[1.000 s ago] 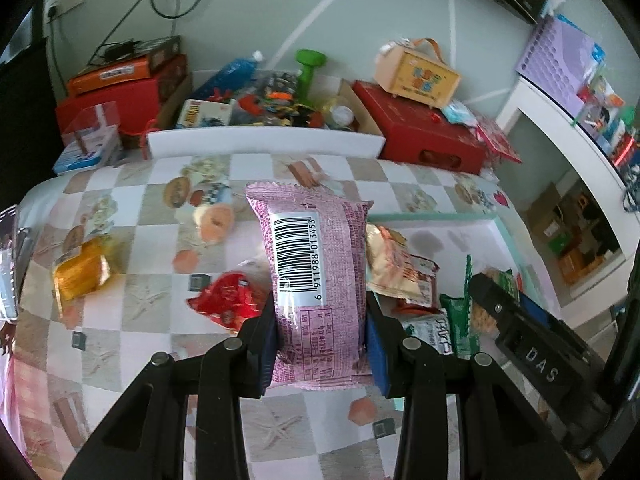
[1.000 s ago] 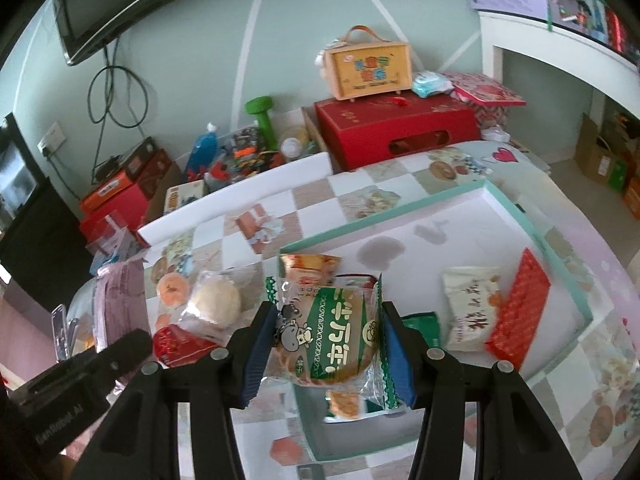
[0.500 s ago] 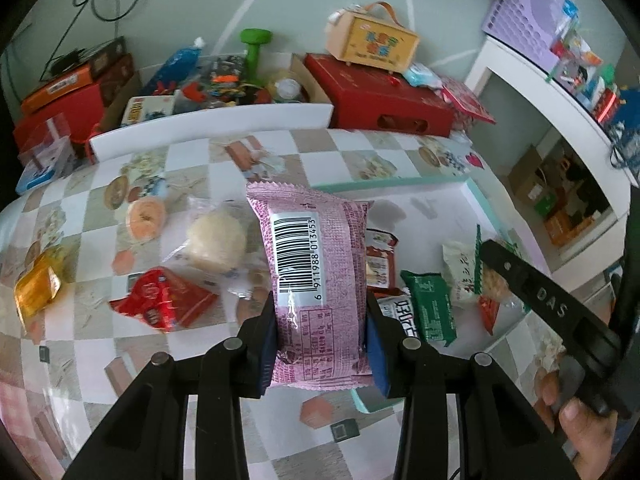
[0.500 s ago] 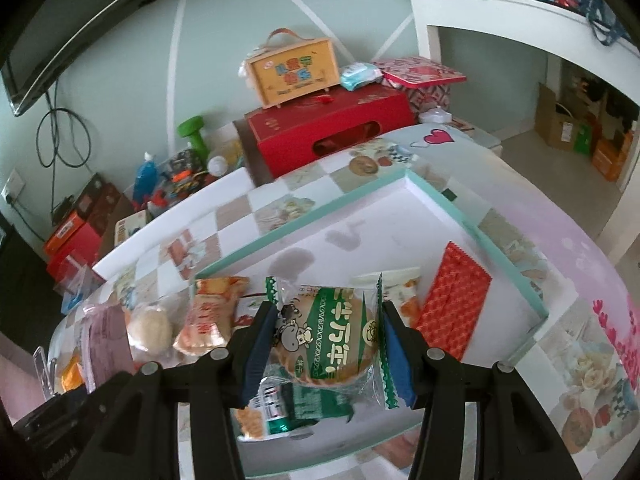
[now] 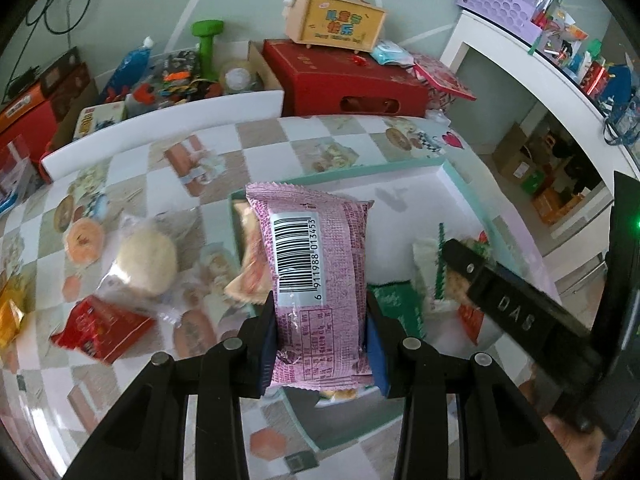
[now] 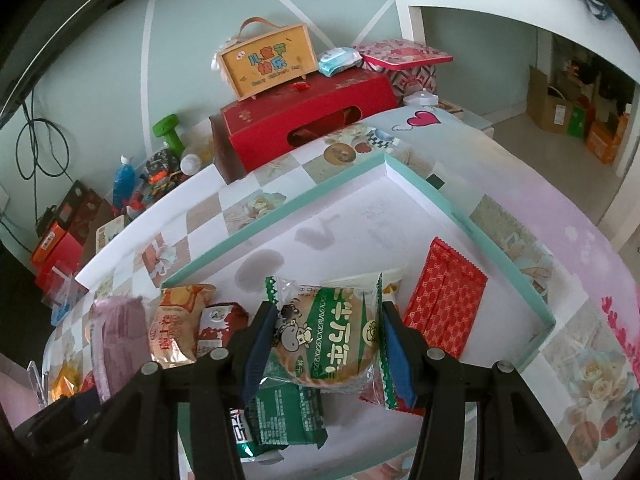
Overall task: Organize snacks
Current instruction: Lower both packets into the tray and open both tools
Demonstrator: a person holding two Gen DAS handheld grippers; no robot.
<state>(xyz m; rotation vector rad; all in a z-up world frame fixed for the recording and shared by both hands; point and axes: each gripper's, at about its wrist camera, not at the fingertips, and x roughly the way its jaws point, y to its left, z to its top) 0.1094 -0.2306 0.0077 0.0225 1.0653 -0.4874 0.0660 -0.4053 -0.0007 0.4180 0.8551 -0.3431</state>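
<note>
Pinching a pink crinkle-edged snack packet with a white barcode label, the left gripper is held above the near left corner of the shallow white tray with a mint-green rim; the packet stands upright between the blue-padded fingers. In the right wrist view, a clear round biscuit packet with green print and a cartoon cow is clamped between the pads of the right gripper, over the near part of the same tray. Inside the tray, a flat red patterned packet lies to the right, an orange-and-white snack bag and a small dark red packet lie at the left, and a dark green wrapper lies beneath the held biscuits. On the checked tablecloth, left of the tray, a pale round bun in clear wrap, a red foil packet and a golden-yellow packet are seen lying apart from one another.
</note>
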